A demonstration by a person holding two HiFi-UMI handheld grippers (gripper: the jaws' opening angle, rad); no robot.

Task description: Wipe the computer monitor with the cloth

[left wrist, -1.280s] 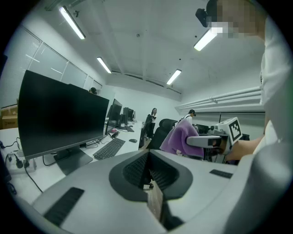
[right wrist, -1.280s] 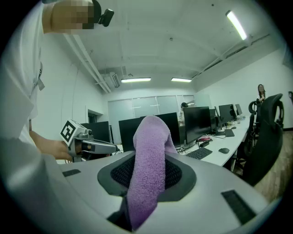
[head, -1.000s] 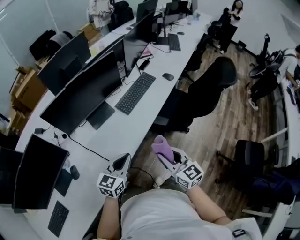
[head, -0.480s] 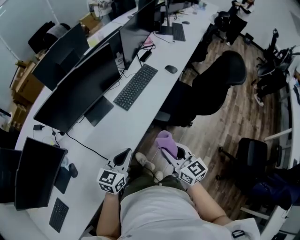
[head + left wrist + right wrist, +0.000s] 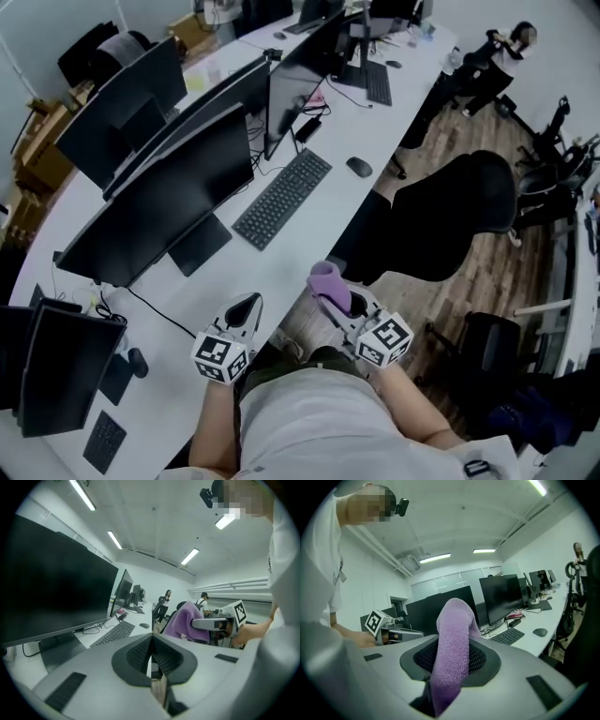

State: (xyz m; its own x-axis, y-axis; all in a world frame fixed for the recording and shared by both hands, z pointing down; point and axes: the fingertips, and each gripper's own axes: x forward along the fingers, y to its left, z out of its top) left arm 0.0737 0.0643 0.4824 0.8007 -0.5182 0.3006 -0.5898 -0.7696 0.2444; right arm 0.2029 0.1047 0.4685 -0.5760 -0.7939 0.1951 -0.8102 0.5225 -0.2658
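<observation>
A long black monitor (image 5: 159,202) stands on the white desk (image 5: 272,258), straight ahead of my hands. It fills the left side of the left gripper view as a dark screen, the monitor (image 5: 51,583). My right gripper (image 5: 330,292) is shut on a purple cloth (image 5: 327,282) that sticks up past its jaws at the desk's near edge. In the right gripper view, the cloth (image 5: 454,620) hangs over the right gripper (image 5: 451,653). My left gripper (image 5: 246,307) is held over the desk edge, shut and holding nothing, as the left gripper (image 5: 151,638) shows in its own view.
A keyboard (image 5: 281,197) and a mouse (image 5: 358,167) lie right of the monitor. More monitors (image 5: 122,94) line the desk, with another one (image 5: 56,370) at the near left. A black office chair (image 5: 450,220) stands to the right. A person (image 5: 502,52) stands far back.
The head view has shifted along the desk, so the long monitor and keyboard now sit closer and more central. Both grippers hold the same pose, the right one over the desk edge instead of the floor.
</observation>
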